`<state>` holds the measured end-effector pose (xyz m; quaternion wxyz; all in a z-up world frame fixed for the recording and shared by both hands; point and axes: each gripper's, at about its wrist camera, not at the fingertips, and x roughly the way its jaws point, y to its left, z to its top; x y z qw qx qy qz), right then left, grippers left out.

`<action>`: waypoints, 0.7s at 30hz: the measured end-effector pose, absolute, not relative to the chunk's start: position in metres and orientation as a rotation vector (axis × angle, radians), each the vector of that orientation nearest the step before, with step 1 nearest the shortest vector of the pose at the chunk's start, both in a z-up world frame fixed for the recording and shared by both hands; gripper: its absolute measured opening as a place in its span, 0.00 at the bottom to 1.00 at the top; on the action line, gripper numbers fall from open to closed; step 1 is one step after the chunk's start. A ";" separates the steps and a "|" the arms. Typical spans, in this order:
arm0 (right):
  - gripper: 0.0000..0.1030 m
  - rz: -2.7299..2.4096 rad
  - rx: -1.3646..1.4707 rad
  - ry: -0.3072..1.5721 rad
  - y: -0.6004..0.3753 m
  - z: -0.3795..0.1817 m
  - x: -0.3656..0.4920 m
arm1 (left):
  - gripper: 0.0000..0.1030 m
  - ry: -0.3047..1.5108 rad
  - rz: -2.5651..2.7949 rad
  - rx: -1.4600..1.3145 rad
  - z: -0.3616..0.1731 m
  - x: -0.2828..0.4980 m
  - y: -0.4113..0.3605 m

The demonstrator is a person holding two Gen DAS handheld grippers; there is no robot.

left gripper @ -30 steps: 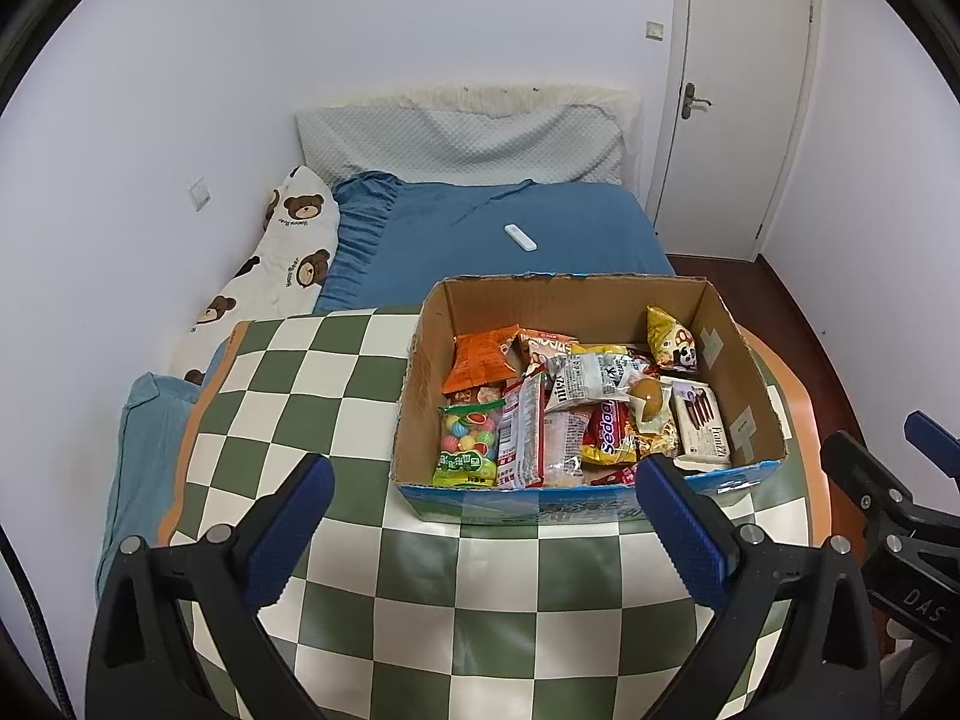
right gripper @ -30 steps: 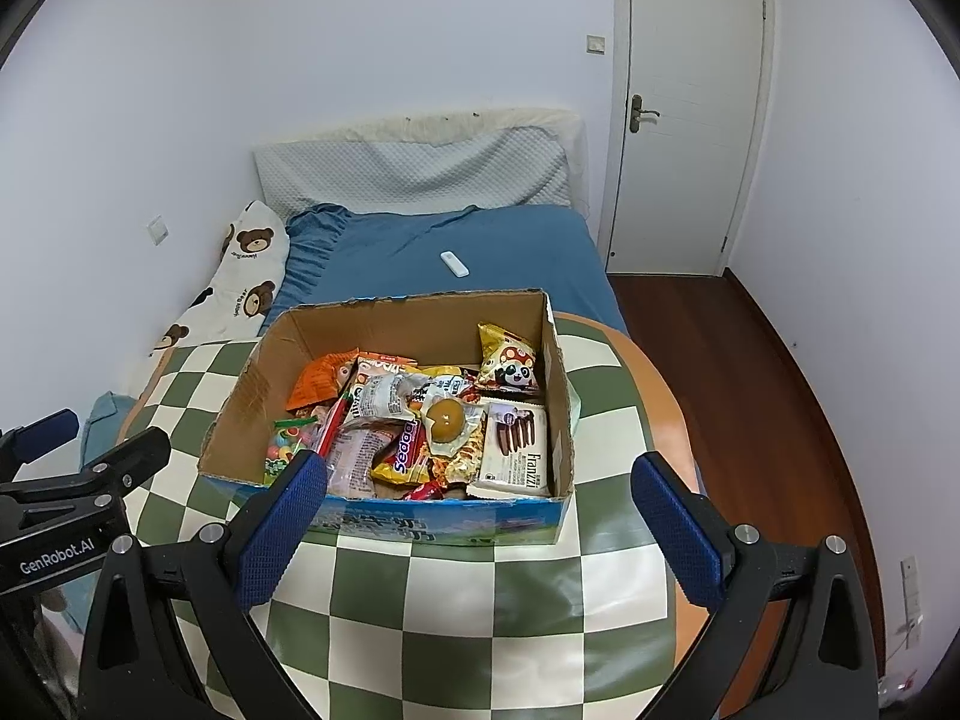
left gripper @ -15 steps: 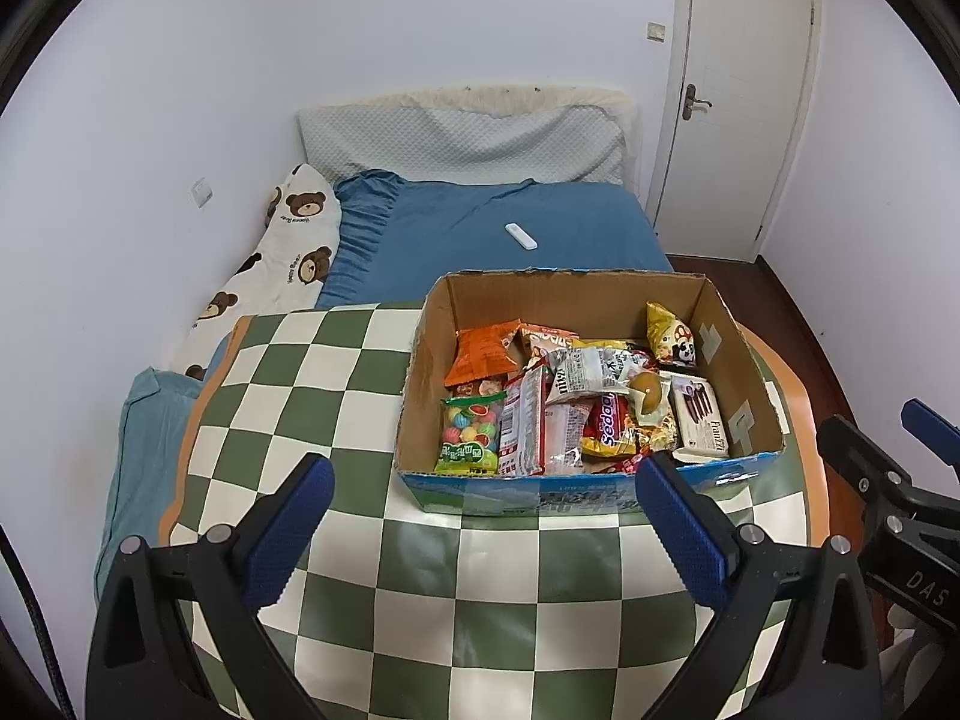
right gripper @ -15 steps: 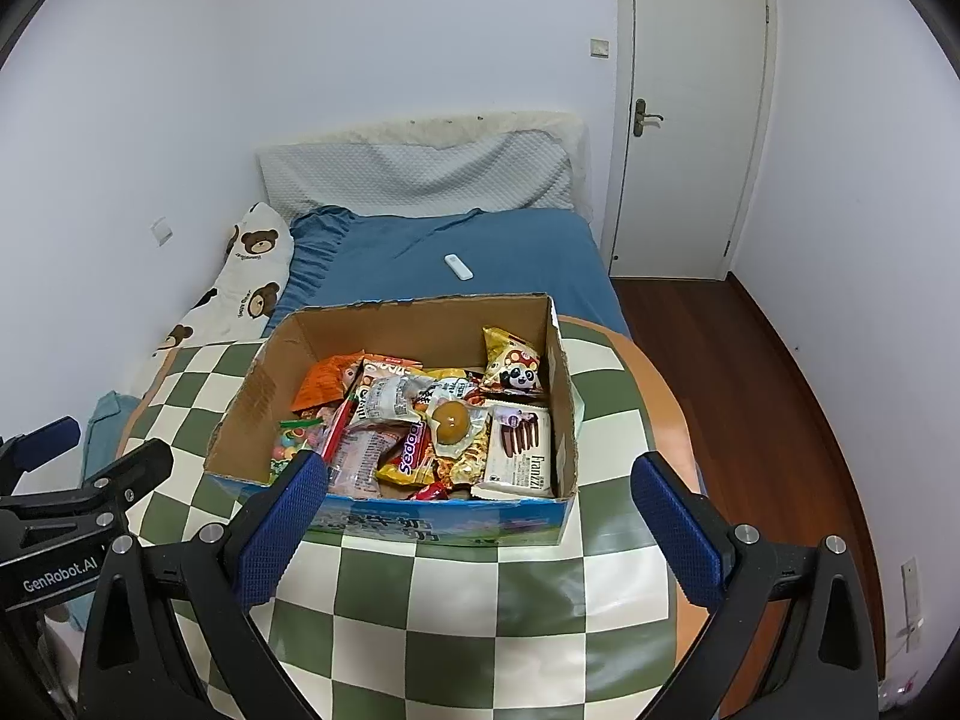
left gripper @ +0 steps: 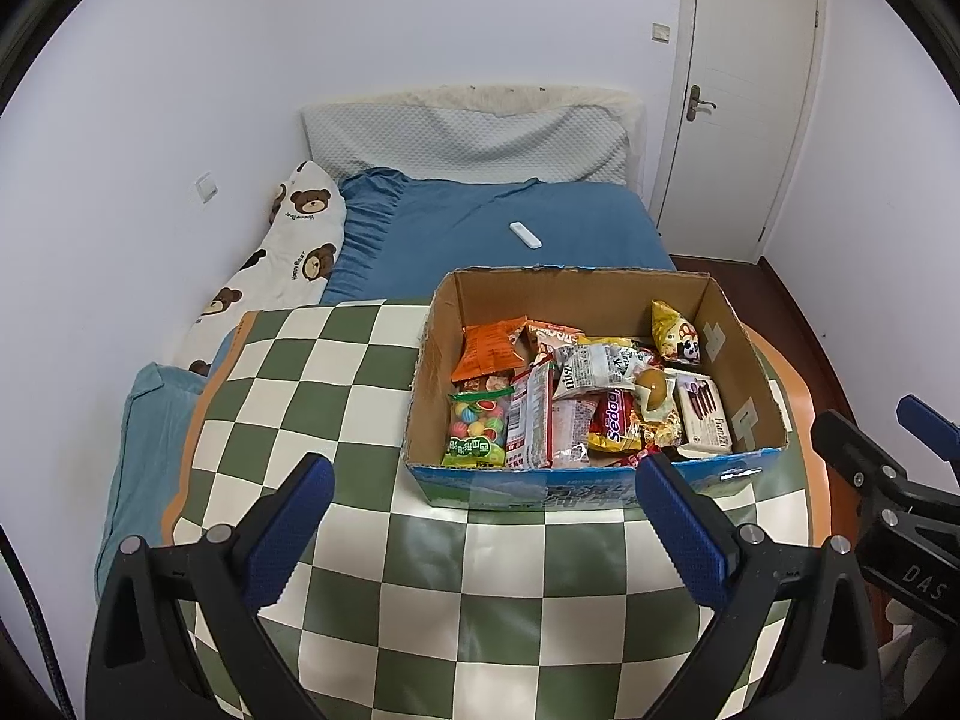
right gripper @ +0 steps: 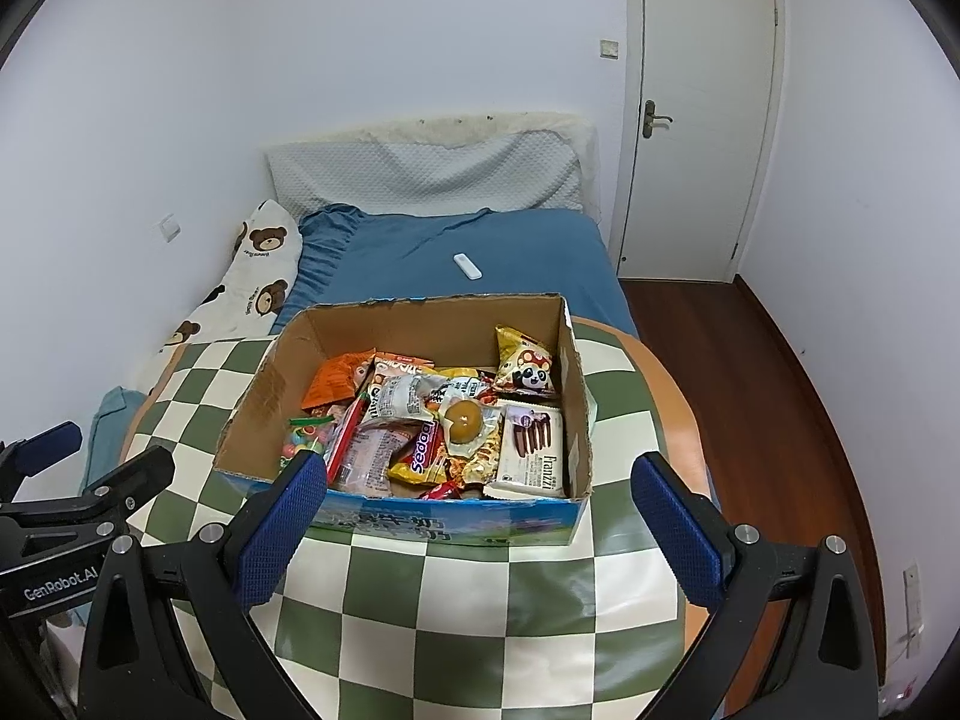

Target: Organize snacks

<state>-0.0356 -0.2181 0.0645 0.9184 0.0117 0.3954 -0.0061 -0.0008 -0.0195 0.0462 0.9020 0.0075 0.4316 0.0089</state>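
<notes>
An open cardboard box (left gripper: pixel 576 294) stands on a round table with a green and white checkered cloth (left gripper: pixel 312 396); it also shows in the right wrist view (right gripper: pixel 420 312). It holds several snack packs: an orange bag (left gripper: pixel 489 351), a green candy bag (left gripper: pixel 477 429), a white Franzzi pack (left gripper: pixel 703 414) (right gripper: pixel 534 450), a panda bag (right gripper: pixel 525 360). My left gripper (left gripper: pixel 480 528) is open and empty, in front of the box. My right gripper (right gripper: pixel 477 525) is open and empty, also in front of the box.
A bed with a blue sheet (left gripper: pixel 480 228) lies behind the table, with a white remote (left gripper: pixel 525 235) and a bear-print pillow (left gripper: pixel 282 264) on it. A white door (left gripper: pixel 750 96) and wood floor (right gripper: pixel 750 372) are at the right.
Both grippers have drawn back and risen slightly from the box, so the box sits a little farther up in both views. Nothing was grasped.
</notes>
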 end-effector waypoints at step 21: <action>1.00 0.013 0.013 0.813 -0.209 0.063 -0.035 | 1.00 0.880 0.030 0.017 0.047 -0.006 -0.014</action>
